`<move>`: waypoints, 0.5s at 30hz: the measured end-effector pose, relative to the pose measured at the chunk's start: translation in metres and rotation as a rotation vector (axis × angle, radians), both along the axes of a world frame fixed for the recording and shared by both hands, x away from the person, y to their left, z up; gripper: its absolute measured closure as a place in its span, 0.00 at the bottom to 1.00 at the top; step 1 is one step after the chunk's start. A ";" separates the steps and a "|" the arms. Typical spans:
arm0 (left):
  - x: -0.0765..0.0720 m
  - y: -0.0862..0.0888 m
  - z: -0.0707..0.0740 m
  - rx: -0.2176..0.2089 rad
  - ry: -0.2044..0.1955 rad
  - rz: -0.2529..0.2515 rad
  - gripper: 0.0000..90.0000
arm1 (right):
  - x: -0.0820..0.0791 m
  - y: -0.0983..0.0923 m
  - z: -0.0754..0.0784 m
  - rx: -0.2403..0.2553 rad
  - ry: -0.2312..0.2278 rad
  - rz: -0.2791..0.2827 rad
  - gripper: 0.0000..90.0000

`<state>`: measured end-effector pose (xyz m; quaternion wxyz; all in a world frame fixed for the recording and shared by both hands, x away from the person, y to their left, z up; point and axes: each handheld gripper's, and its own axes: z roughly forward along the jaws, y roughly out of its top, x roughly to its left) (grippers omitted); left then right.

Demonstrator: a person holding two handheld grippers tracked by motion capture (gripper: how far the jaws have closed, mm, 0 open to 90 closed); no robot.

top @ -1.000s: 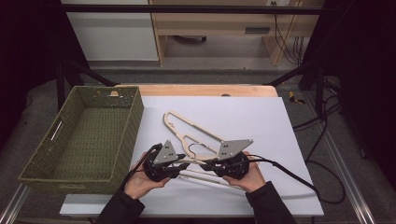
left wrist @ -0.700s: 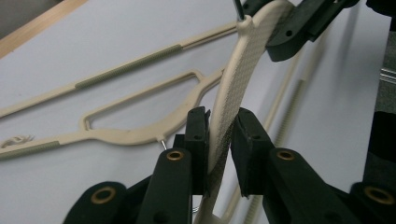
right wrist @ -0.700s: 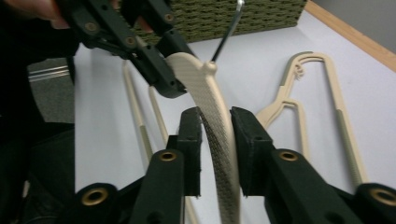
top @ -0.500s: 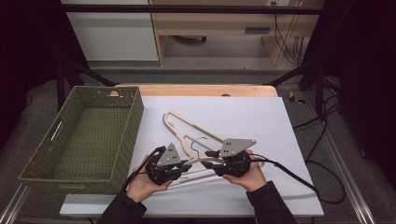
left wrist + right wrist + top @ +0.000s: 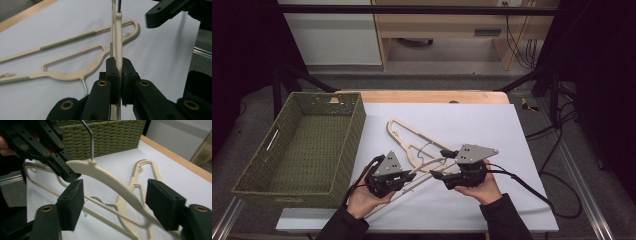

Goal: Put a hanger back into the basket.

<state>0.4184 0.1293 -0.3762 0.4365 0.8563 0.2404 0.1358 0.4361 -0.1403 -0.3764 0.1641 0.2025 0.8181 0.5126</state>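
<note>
On the white-topped bench (image 5: pixel 492 125) lay two cream hangers, one flat and one lifted. The left claw (image 5: pixel 119 72), held in the person's left hand (image 5: pixel 362 199) near the front edge, was clamped on the lifted hanger (image 5: pixel 117 37); in the left gripper view its two black jaws pressed against either side of the thin cream bar, which ran edge-on straight away from the camera. The right claw (image 5: pixel 115 203), held in the right hand (image 5: pixel 484 189), stood apart, its jaws wide on either side of the same hanger's curved arm (image 5: pixel 112 181) without touching it. In the right gripper view that arm passed between the jaws and its metal hook (image 5: pixel 90 137) rose upright from the neck, while the left claw's jaws (image 5: pixel 67 173) gripped the hanger at its far end.

The second hanger (image 5: pixel 404 135) lay flat on the bench surface beyond the two claws, its long cream frame slanting away toward the back; in the left gripper view it (image 5: pixel 75 57) rested to the left of the held one, with its wire hook (image 5: pixel 85 86) lying near the left claw.

A woven green basket (image 5: pixel 257 160) sat at the left side of the bench, just beside the left hand. A black cable (image 5: pixel 532 187) trailed from the right claw across the bench toward the right edge.
</note>
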 end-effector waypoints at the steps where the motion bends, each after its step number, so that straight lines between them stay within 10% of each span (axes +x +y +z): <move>1: 0.000 0.002 0.001 -0.001 -0.005 0.012 0.96 | 0.000 -0.005 0.002 0.008 0.002 -0.032 0.25; 15: -0.001 0.028 0.029 -0.064 -0.041 0.122 0.96 | 0.003 -0.036 0.000 0.085 0.046 -0.163 0.14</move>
